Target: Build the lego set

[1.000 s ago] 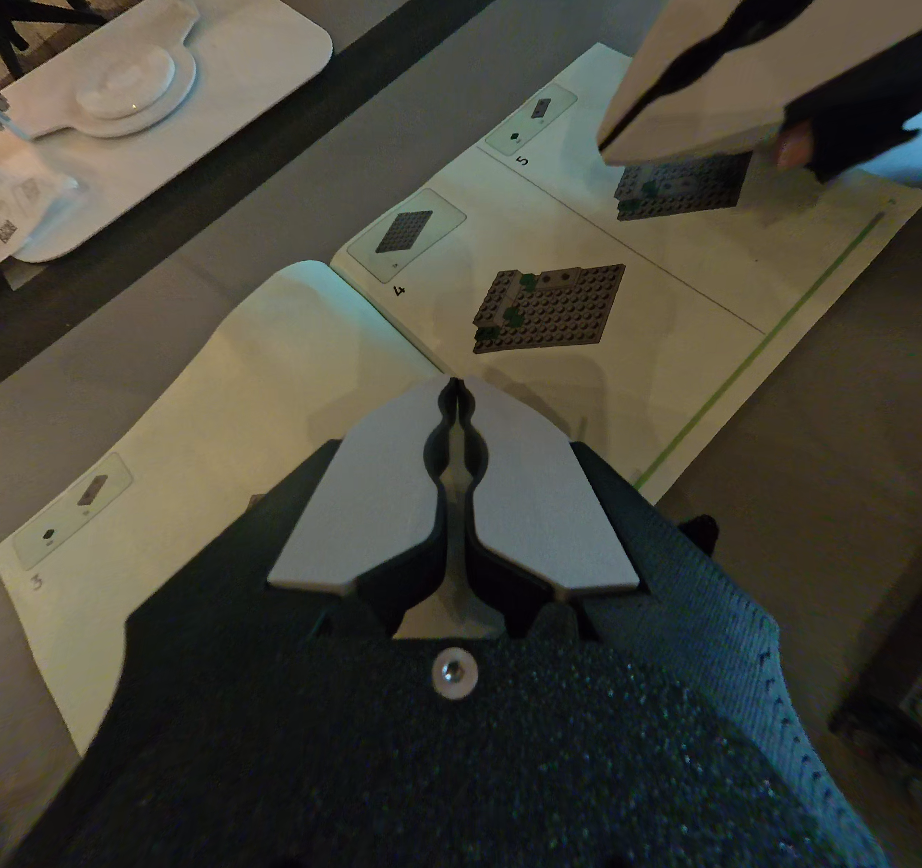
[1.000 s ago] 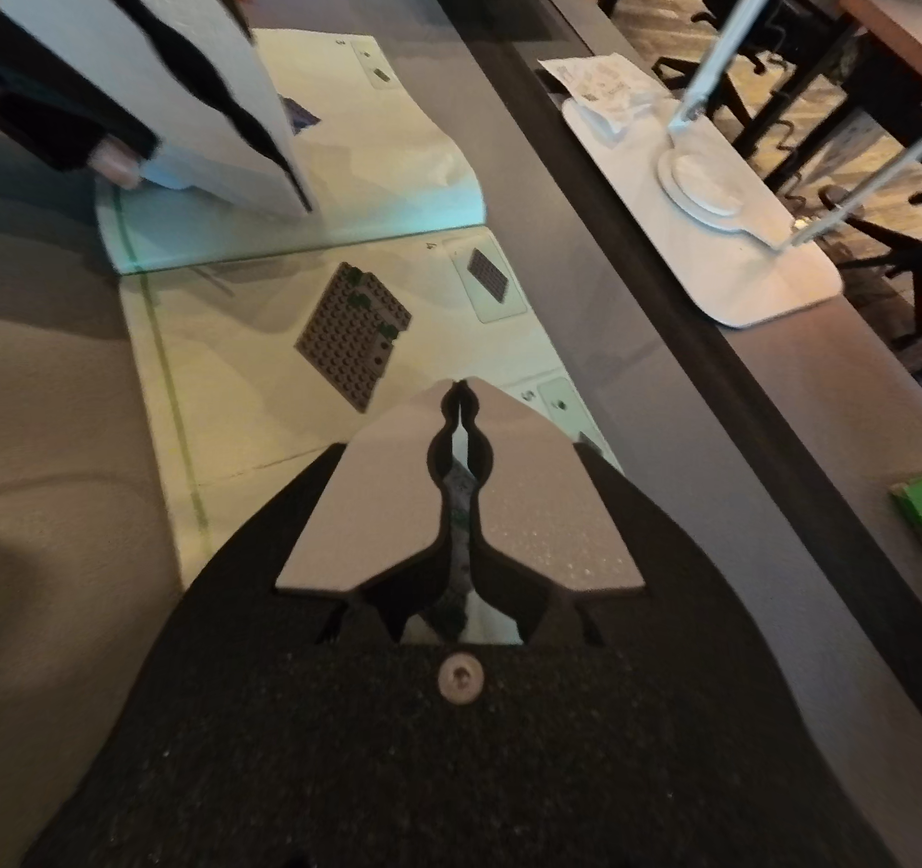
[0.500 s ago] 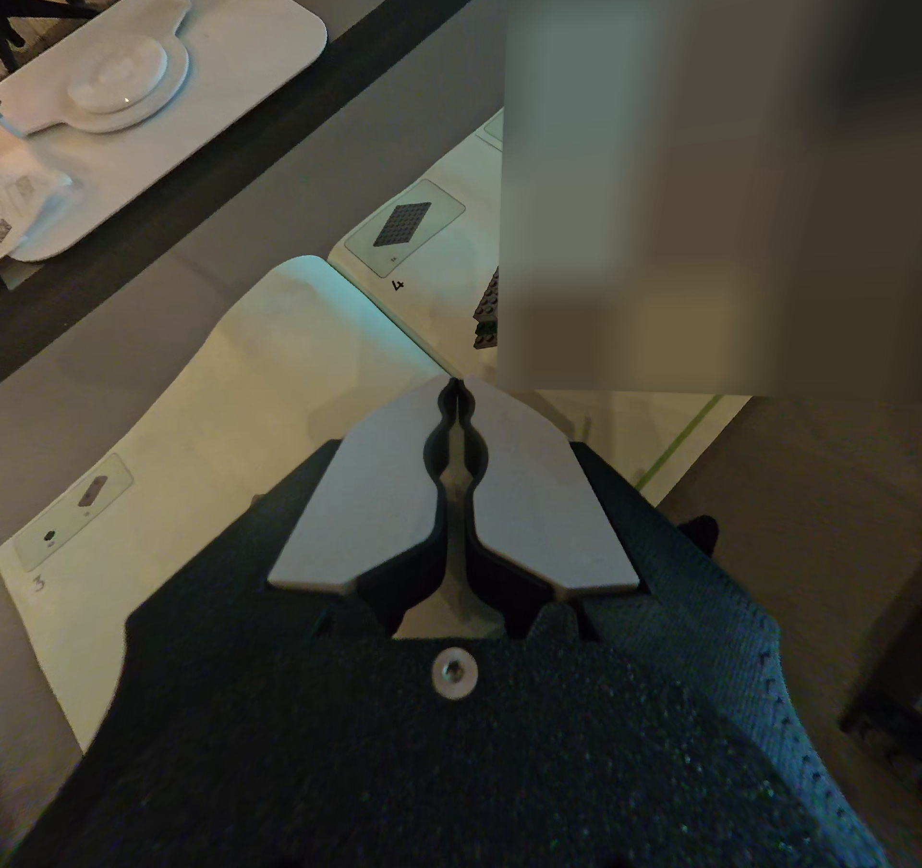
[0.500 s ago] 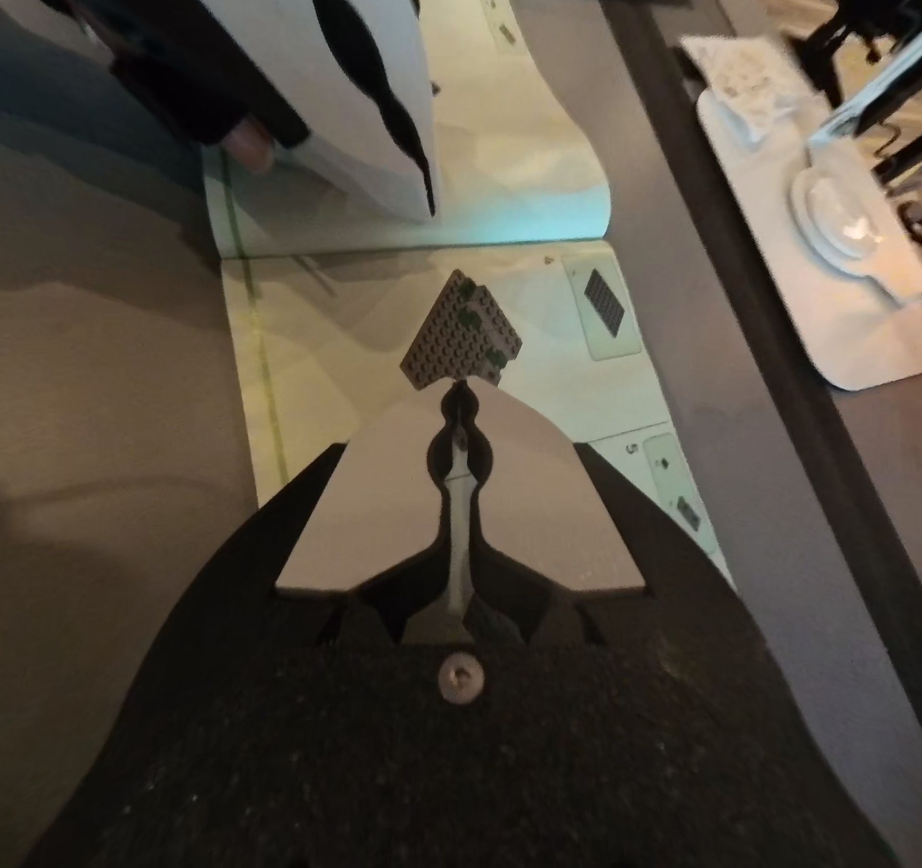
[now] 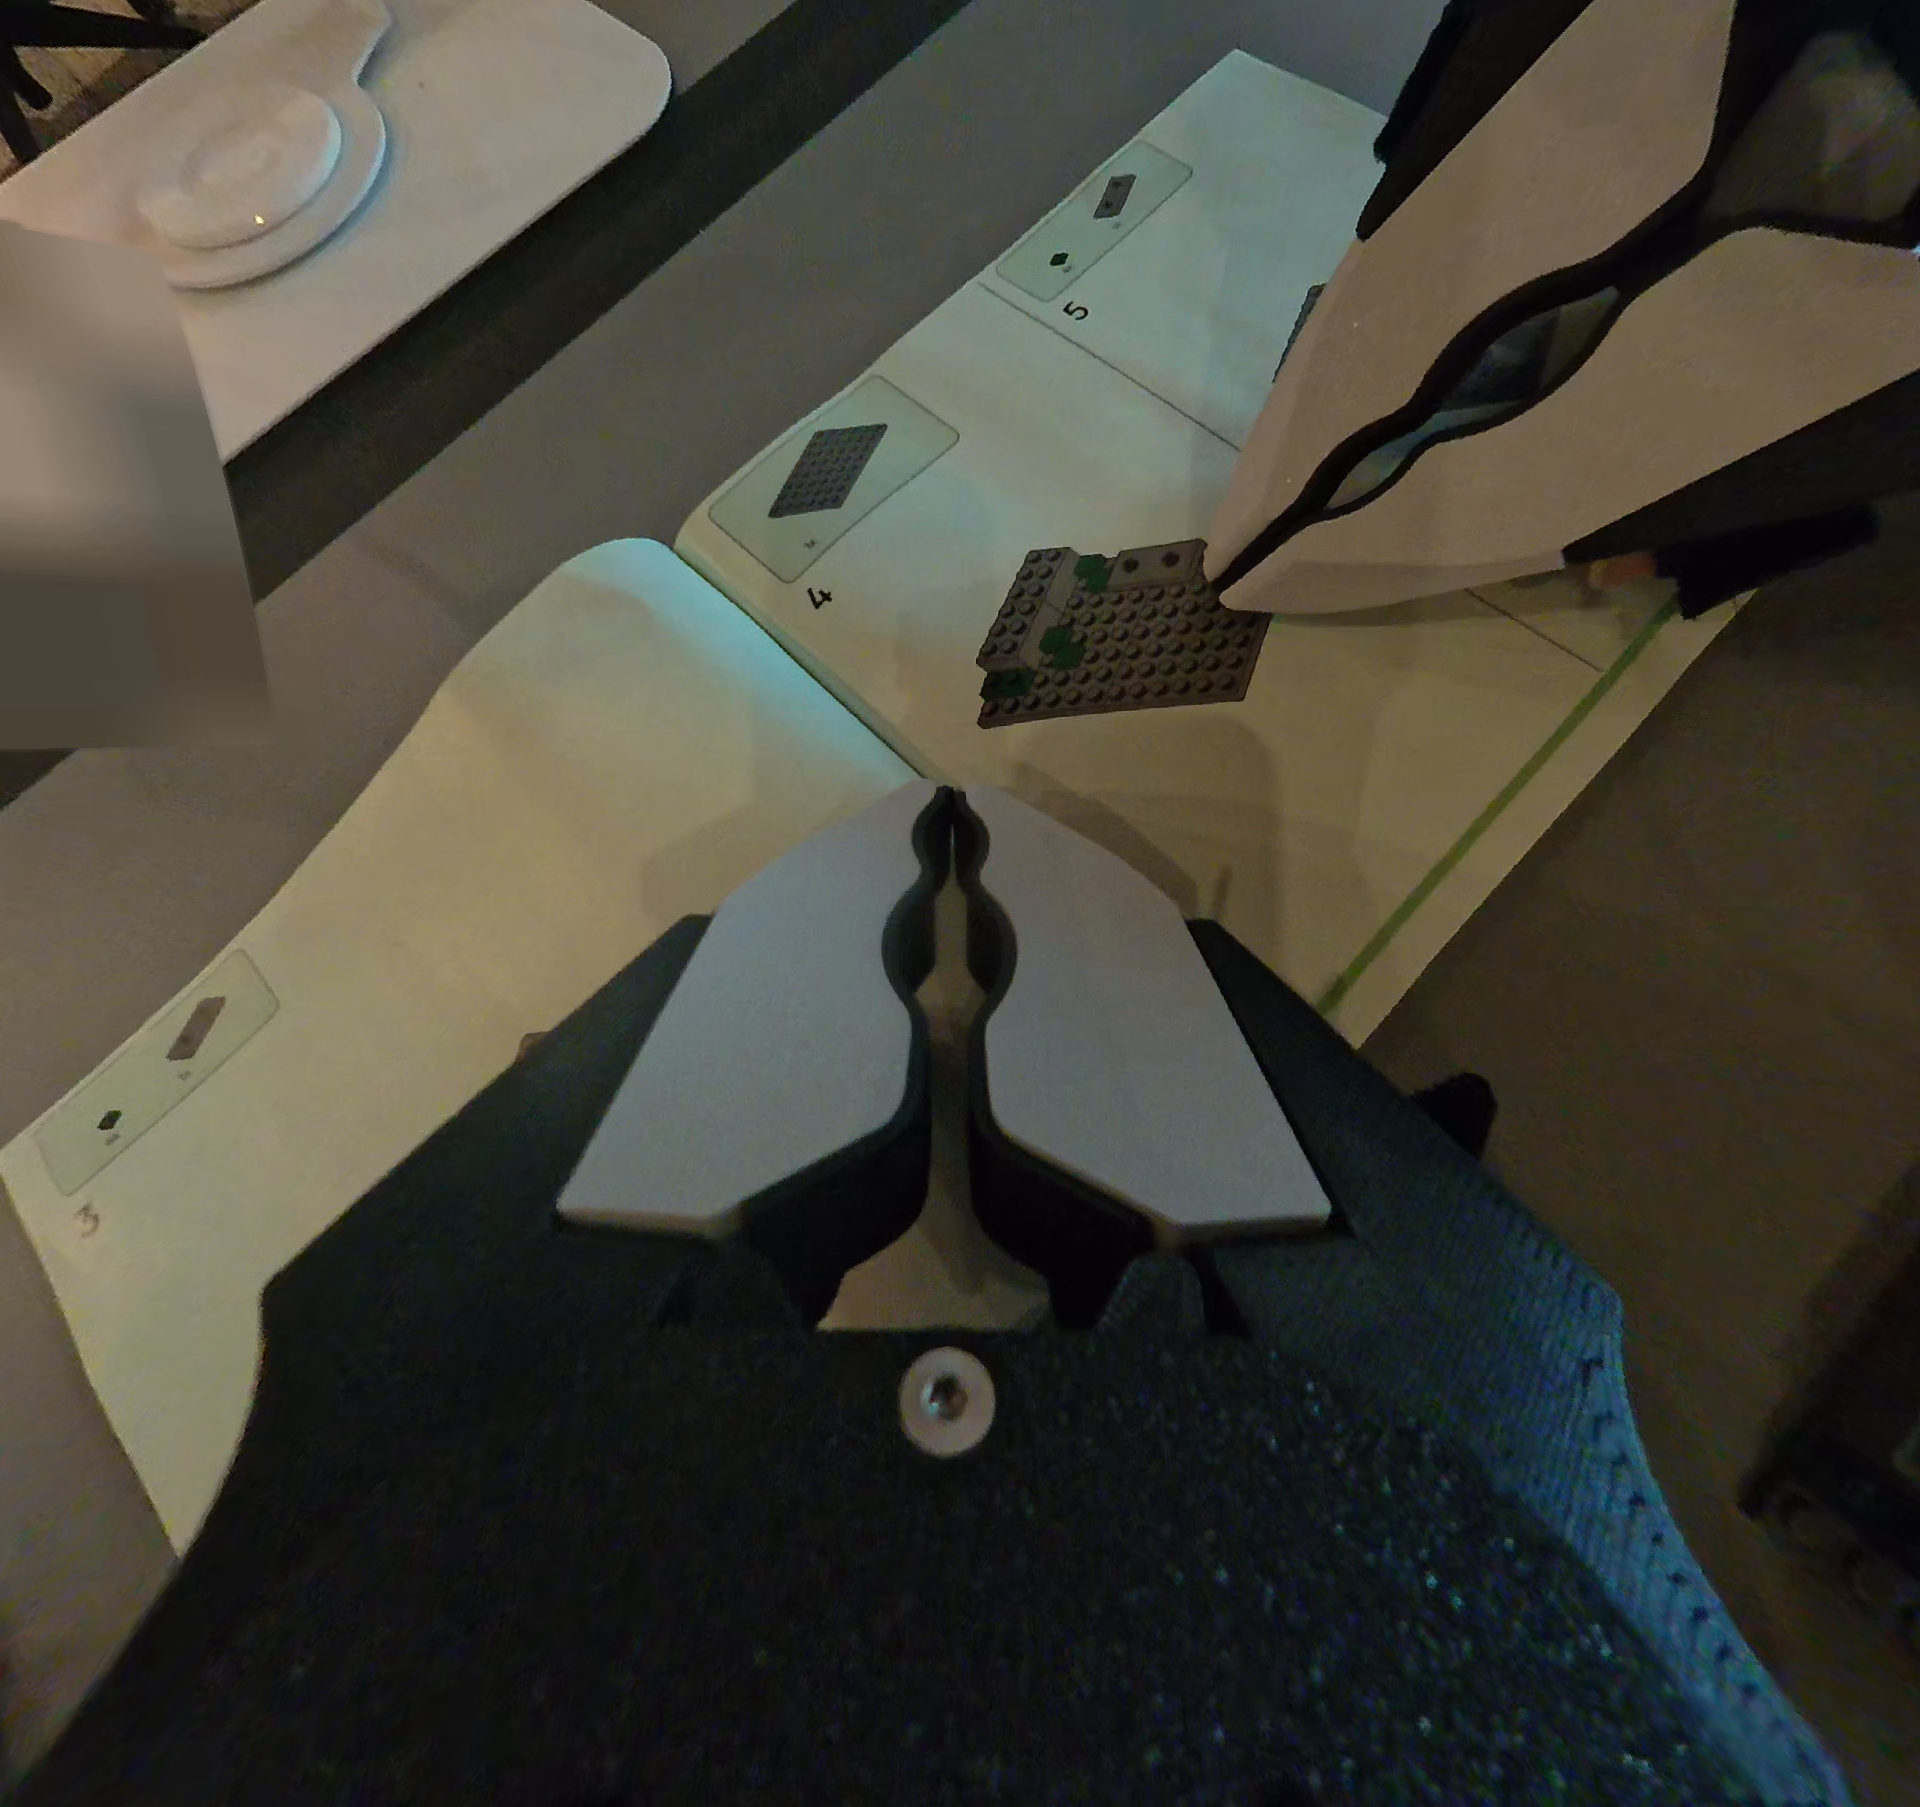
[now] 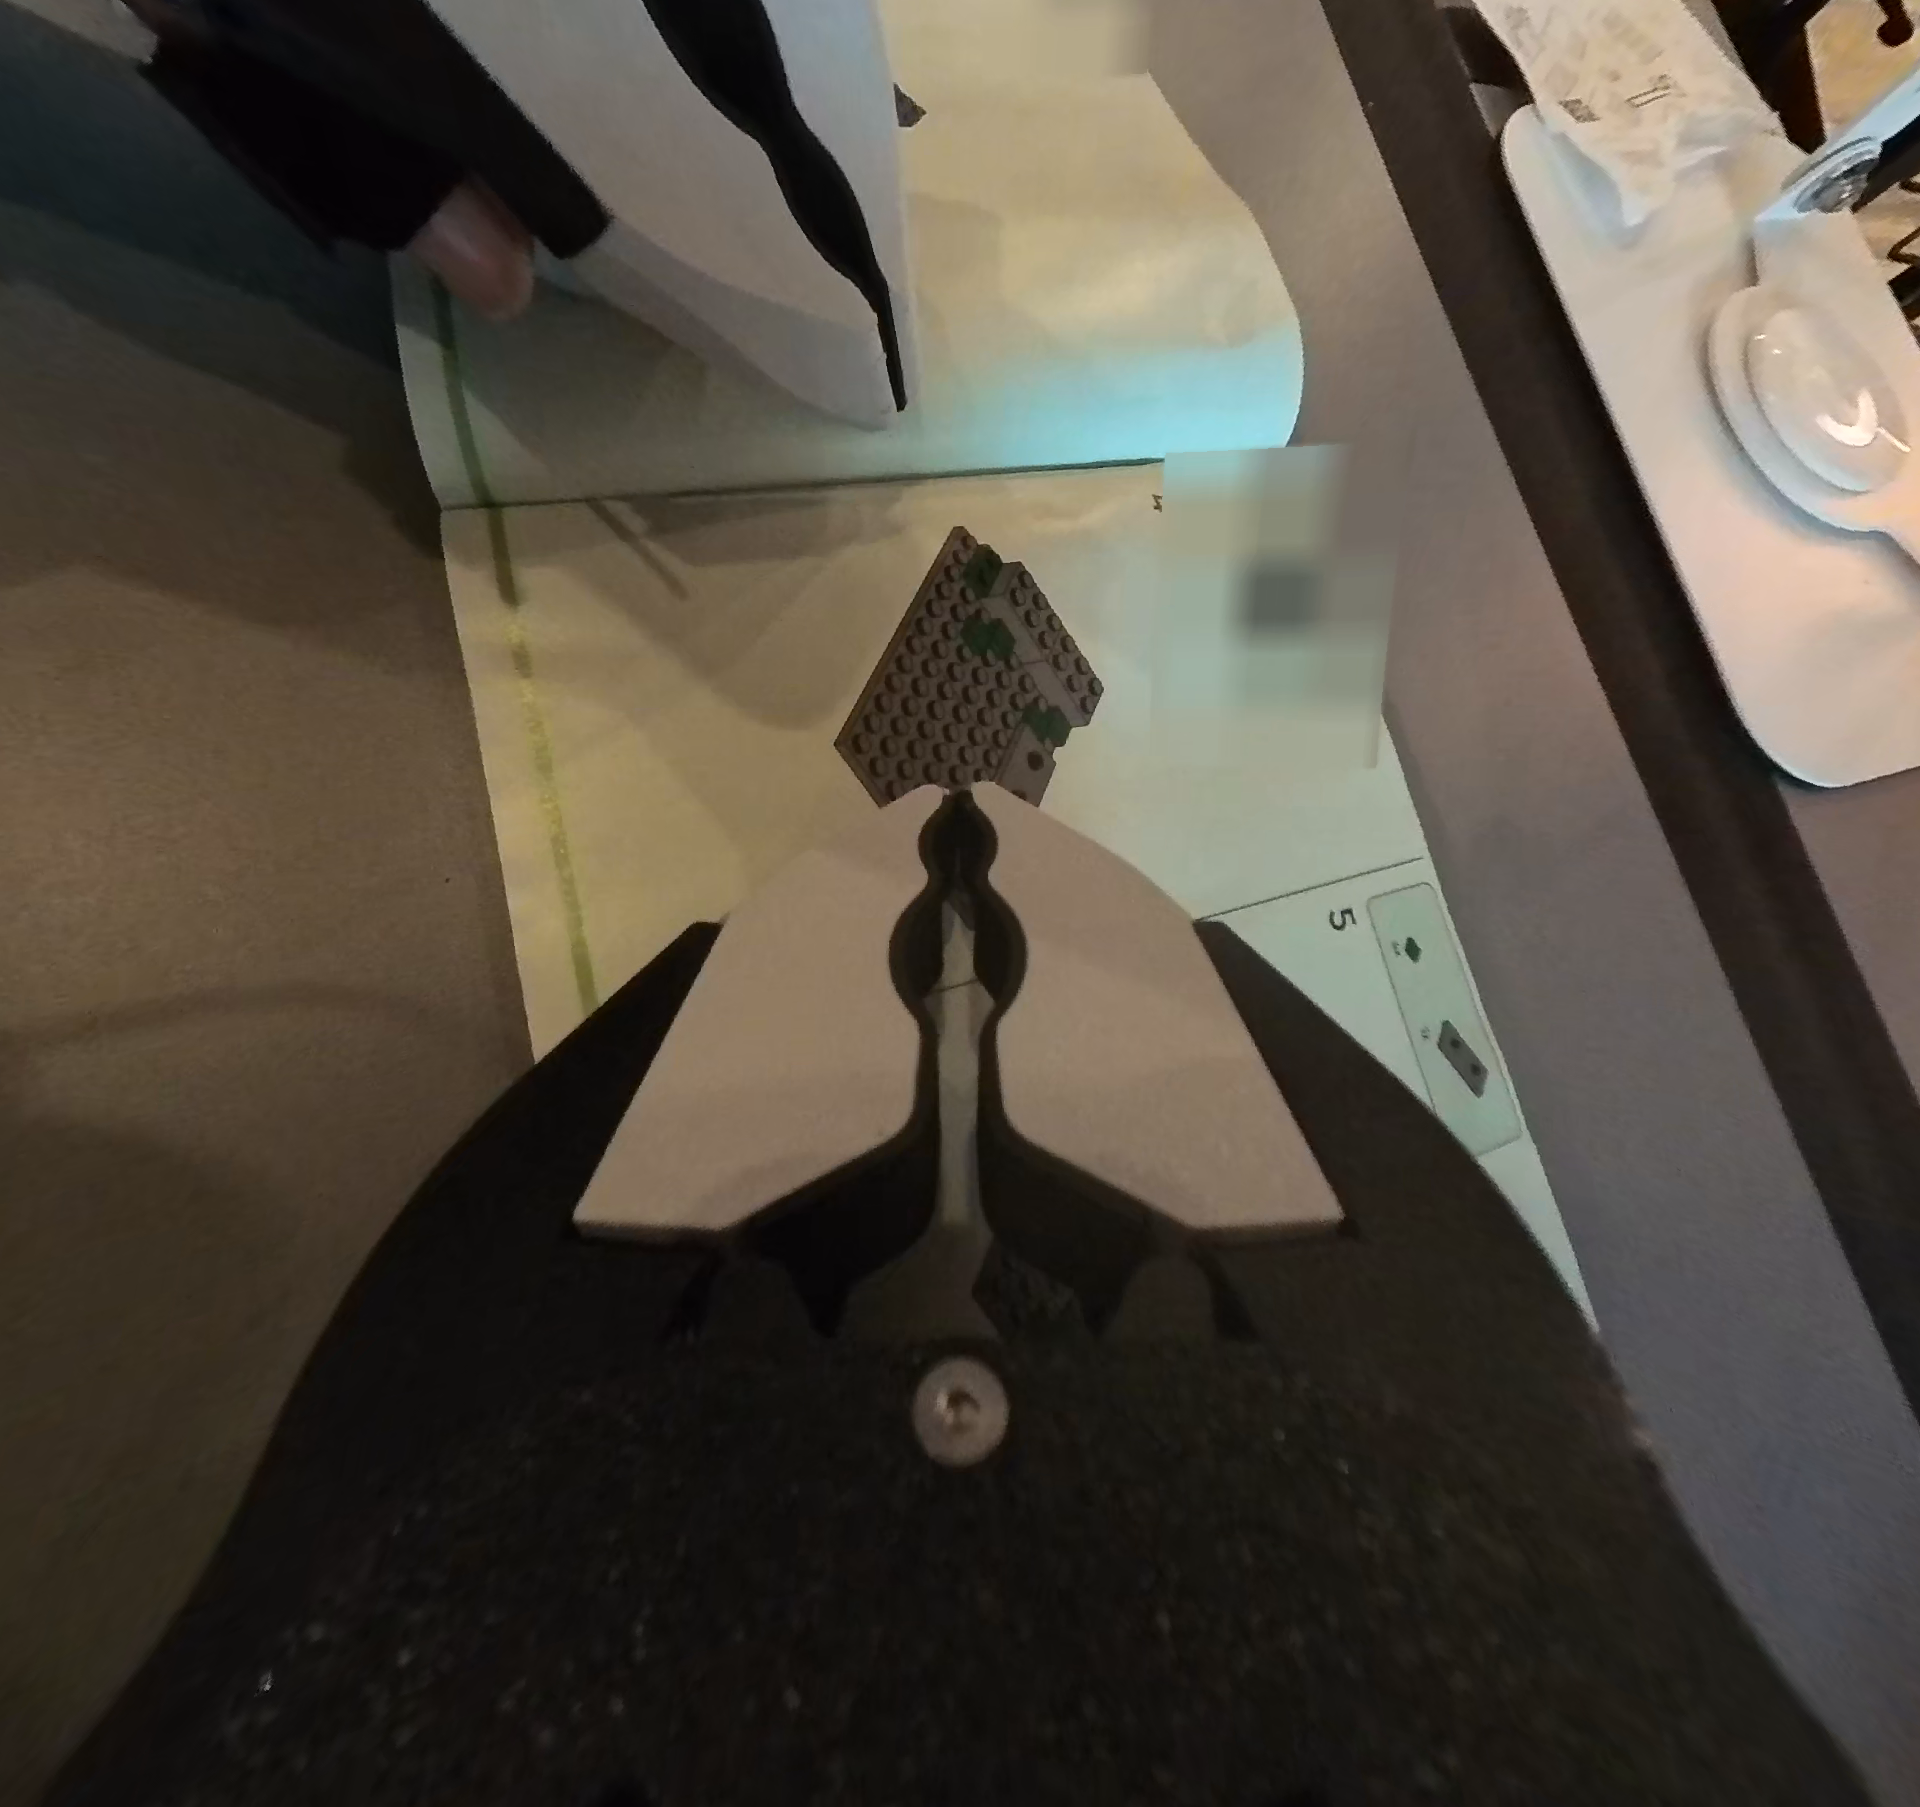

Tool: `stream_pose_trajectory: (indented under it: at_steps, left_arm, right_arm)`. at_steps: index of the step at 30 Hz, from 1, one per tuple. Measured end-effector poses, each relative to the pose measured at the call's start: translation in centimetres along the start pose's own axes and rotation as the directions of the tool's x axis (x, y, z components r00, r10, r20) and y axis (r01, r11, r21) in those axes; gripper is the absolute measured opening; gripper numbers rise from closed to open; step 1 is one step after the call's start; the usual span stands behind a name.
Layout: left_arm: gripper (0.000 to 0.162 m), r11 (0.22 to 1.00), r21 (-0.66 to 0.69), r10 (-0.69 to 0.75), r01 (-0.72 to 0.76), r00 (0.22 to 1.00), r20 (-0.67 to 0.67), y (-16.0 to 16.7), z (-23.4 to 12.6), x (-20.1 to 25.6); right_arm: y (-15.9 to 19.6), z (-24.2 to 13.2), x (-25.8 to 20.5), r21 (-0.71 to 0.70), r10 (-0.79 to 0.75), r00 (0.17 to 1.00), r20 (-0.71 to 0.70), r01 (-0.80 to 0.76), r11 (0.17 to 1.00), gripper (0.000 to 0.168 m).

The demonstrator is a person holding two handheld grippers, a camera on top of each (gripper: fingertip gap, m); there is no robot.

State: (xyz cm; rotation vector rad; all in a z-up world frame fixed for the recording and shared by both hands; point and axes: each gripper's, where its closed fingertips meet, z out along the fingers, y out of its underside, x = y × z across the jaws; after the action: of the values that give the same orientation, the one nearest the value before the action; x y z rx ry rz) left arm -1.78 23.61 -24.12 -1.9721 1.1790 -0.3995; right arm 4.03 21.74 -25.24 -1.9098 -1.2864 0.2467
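Note:
An open instruction booklet [image 5: 1039, 469] lies flat on the grey table; it also shows in the right wrist view [image 6: 675, 718]. No loose bricks are in view. My left gripper [image 5: 948, 801] is shut and empty, hovering over the booklet's centre fold; it also shows in the right wrist view [image 6: 896, 396]. My right gripper [image 6: 961, 801] is shut and empty. Its tip points at the printed picture of a grey studded plate [image 6: 966, 687] on the right page. In the left wrist view the right gripper [image 5: 1221, 583] meets that picture [image 5: 1132, 635] at its upper right corner.
A white lamp base [image 5: 416, 95] sits on the neighbouring table beyond a dark gap [image 5: 727, 95]; it also shows in the right wrist view [image 6: 1662, 407], with a crumpled paper [image 6: 1590, 64] on it. A dark object [image 5: 1849, 1445] sits at the table's right edge. The gap from one gripper's tips to the other's is roughly 7 cm.
My right gripper has moved from the farther printed picture to the nearer one and now points at its corner. My left gripper has stayed nearly still over the fold.

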Motion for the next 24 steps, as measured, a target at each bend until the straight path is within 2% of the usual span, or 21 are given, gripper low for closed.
stream_pose_trajectory:
  at_steps: [24]
  left_arm:
    - [0.000,1.000,-0.005,0.020,-0.020,1.000,-0.006,-0.02,-0.01,0.33]
  right_arm:
    - [0.03,0.03,-0.01,-0.005,-0.003,1.000,-0.003,0.003,1.000,0.000]
